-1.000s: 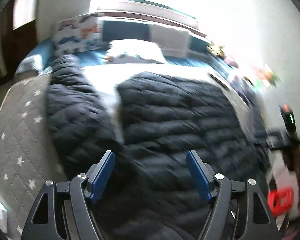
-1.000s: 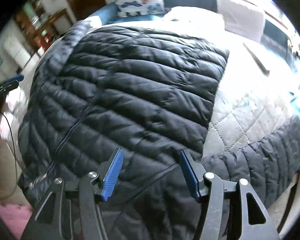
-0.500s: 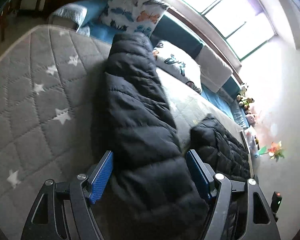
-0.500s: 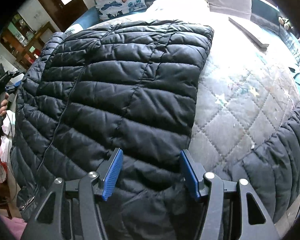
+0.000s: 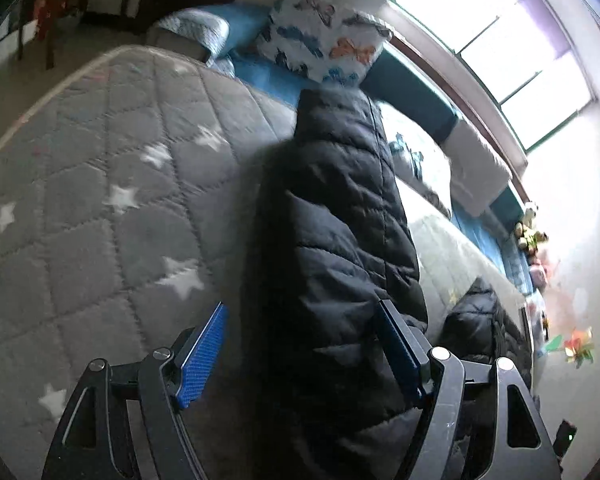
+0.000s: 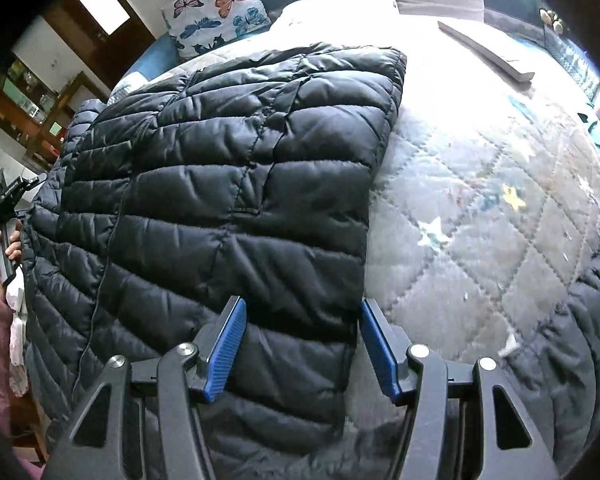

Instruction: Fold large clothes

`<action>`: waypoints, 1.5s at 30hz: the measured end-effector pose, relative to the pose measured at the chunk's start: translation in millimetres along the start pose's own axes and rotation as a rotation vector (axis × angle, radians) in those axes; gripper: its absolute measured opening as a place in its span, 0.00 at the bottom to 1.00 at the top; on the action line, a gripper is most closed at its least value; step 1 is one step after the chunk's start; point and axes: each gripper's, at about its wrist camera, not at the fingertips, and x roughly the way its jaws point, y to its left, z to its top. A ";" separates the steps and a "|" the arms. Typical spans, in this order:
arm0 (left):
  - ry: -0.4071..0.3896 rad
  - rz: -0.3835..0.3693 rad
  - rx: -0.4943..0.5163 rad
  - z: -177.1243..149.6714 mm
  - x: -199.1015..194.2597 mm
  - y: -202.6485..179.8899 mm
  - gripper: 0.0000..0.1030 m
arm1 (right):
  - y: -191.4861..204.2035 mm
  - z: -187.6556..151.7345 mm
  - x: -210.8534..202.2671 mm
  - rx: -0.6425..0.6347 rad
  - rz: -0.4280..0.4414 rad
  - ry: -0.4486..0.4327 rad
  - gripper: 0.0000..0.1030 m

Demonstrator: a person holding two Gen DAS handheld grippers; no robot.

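Note:
A black quilted puffer jacket (image 6: 228, 184) lies spread flat on a grey star-quilted mattress (image 6: 480, 240). Its one sleeve (image 5: 332, 240) stretches along the mattress (image 5: 100, 200) away from me. My left gripper (image 5: 300, 354) hangs open low over that sleeve, which runs between the blue pads. The left pad stands clear of the fabric. My right gripper (image 6: 300, 348) is open astride the jacket's right side edge, close above it. The other sleeve (image 6: 580, 320) curves along the right. In the right wrist view the left gripper (image 6: 8, 208) shows at far left in a hand.
A butterfly pillow (image 6: 216, 12) and white cushions (image 5: 480, 176) stand at the head of the bed under a bright window (image 5: 500, 40). A long flat object (image 6: 488, 52) lies on the far mattress. Wooden shelves (image 6: 32, 104) stand beyond the left edge.
My left gripper swung from above the jacket's body to over the left sleeve, rolling and sinking. The right gripper came down closer to the jacket's right edge. The jacket lies unmoved.

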 end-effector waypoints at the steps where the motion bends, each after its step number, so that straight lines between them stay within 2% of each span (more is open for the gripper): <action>1: 0.025 -0.039 -0.019 1.6 7.7 1.0 0.77 | 0.1 1.2 1.0 0.003 0.004 0.000 0.62; 3: 0.052 -0.123 -0.047 -0.1 18.2 2.6 0.77 | -1.4 2.9 3.3 0.005 0.011 -0.002 0.62; 5: 0.011 -0.106 -0.001 -2.6 18.0 -4.8 0.65 | -4.8 3.8 2.3 0.009 0.019 -0.006 0.62; 6: -0.005 -0.075 0.033 -4.4 18.5 -9.6 0.45 | -7.6 4.9 2.5 0.017 0.030 -0.009 0.62; 7: -0.016 -0.044 0.054 -6.2 17.6 -12.7 0.29 | -8.2 6.3 2.9 0.024 0.037 -0.013 0.62; 9: -0.060 0.006 0.057 -10.1 8.1 -14.2 0.14 | -9.9 11.6 4.5 0.039 0.054 -0.026 0.62; 14: -0.268 0.196 0.098 -29.1 -61.0 -11.5 0.11 | -1.6 21.7 10.7 0.006 0.026 -0.038 0.65; 16: -0.318 0.254 0.108 -36.7 -86.4 -5.6 0.10 | 4.8 25.5 14.4 -0.017 0.013 -0.040 0.65; 22: -0.447 0.373 0.006 -72.6 -158.9 37.6 0.10 | 32.7 50.7 31.2 -0.070 0.022 -0.042 0.65; 24: -0.462 0.427 -0.007 -84.1 -178.2 58.2 0.10 | 48.0 61.2 40.1 -0.108 0.027 -0.039 0.65; 26: -0.399 0.492 0.004 -90.7 -184.7 78.7 0.10 | 58.5 69.4 46.7 -0.136 0.026 -0.035 0.66; 28: -0.323 0.487 -0.019 -93.2 -191.4 96.0 0.14 | 75.1 80.3 56.1 -0.202 -0.017 -0.034 0.71; 30: -0.292 0.457 -0.027 -94.6 -202.6 101.6 0.15 | 78.8 84.1 58.4 -0.224 -0.046 -0.023 0.72; 33: -0.274 0.435 0.070 -92.6 -224.9 77.4 0.20 | 67.1 82.2 48.9 -0.188 -0.033 -0.026 0.72; 35: -0.263 0.388 0.106 -88.5 -237.7 55.4 0.28 | 59.4 80.1 38.8 -0.172 -0.044 -0.046 0.72; 37: -0.253 0.322 0.118 -89.2 -251.5 30.0 0.51 | 55.4 78.8 30.7 -0.152 -0.039 -0.060 0.72; 38: -0.261 0.292 0.121 -88.2 -258.9 18.8 0.57 | 57.3 78.2 27.3 -0.140 -0.035 -0.063 0.72; 40: -0.268 0.242 0.136 -83.0 -268.8 -2.7 0.80 | 55.8 75.1 21.6 -0.134 -0.030 -0.065 0.72; 42: -0.289 0.237 0.151 -80.2 -280.0 -21.7 0.86 | 61.7 72.6 19.5 -0.144 -0.031 -0.069 0.72; 45: -0.320 0.252 0.168 -77.3 -294.3 -46.1 0.86 | 71.8 70.9 16.8 -0.164 -0.022 -0.080 0.72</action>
